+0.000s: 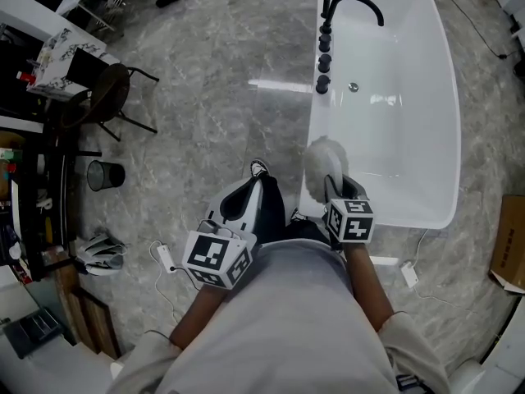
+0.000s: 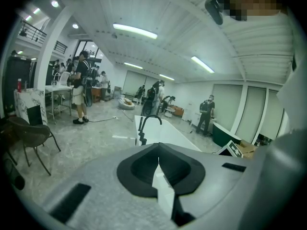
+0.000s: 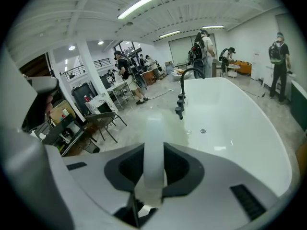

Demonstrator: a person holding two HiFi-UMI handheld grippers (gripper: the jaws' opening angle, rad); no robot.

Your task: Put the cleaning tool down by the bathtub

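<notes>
The cleaning tool is a white handle (image 3: 154,147) with a fluffy pale head (image 1: 324,161). My right gripper (image 1: 335,190) is shut on the handle, and the head sticks out over the near left rim of the white bathtub (image 1: 447,130). In the right gripper view the handle runs up from between the jaws (image 3: 151,191) toward the bathtub (image 3: 244,128) and its black faucet (image 3: 188,78). My left gripper (image 1: 248,197) hangs over the grey floor left of the tub. Its jaws (image 2: 159,169) meet in a thin seam with nothing between them.
A black faucet (image 1: 354,3) and knobs stand on the tub's left rim. A dark chair (image 1: 107,97) and a wire bin (image 1: 105,175) stand at the left, by shelving. A cardboard box (image 1: 513,245) and a white cable plug (image 1: 408,274) lie right. People (image 2: 79,87) stand far off.
</notes>
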